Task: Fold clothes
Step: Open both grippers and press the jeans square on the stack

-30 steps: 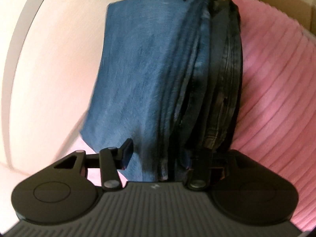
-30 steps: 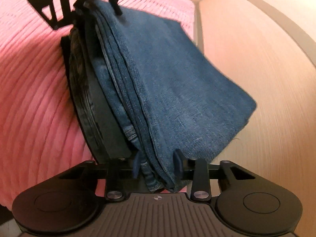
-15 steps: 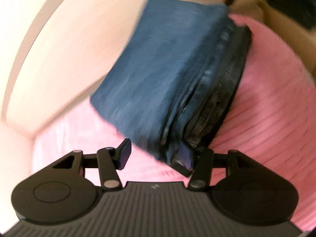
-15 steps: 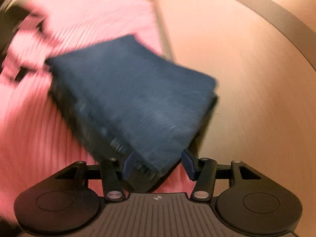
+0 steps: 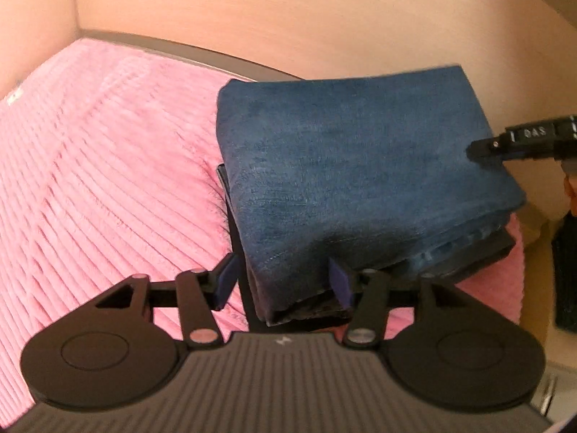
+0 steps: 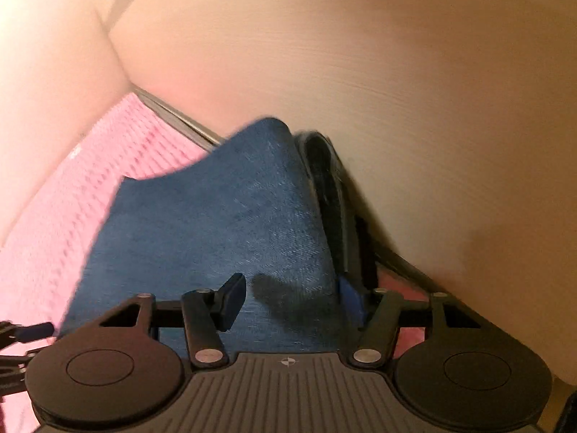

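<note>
Folded blue jeans lie flat on a folded black garment, and the stack rests on a pink ribbed blanket. My left gripper straddles the stack's near corner. Its jaws are opening, and the left pad stands clear of the cloth. In the right wrist view my right gripper is at the jeans' other end. Its jaws are closing, with one pad over the denim top and the other beside the black layers. One of its fingers shows above the jeans' far right edge.
A pale wooden headboard or wall rises right behind the blanket, with a grey trim strip along its base. A dark object hangs at the right edge of the left wrist view.
The stack, held on edge between both grippers a second ago, now lies flat on the pink blanket. Both views have rolled with it, and the left jaws have widened off the cloth.
</note>
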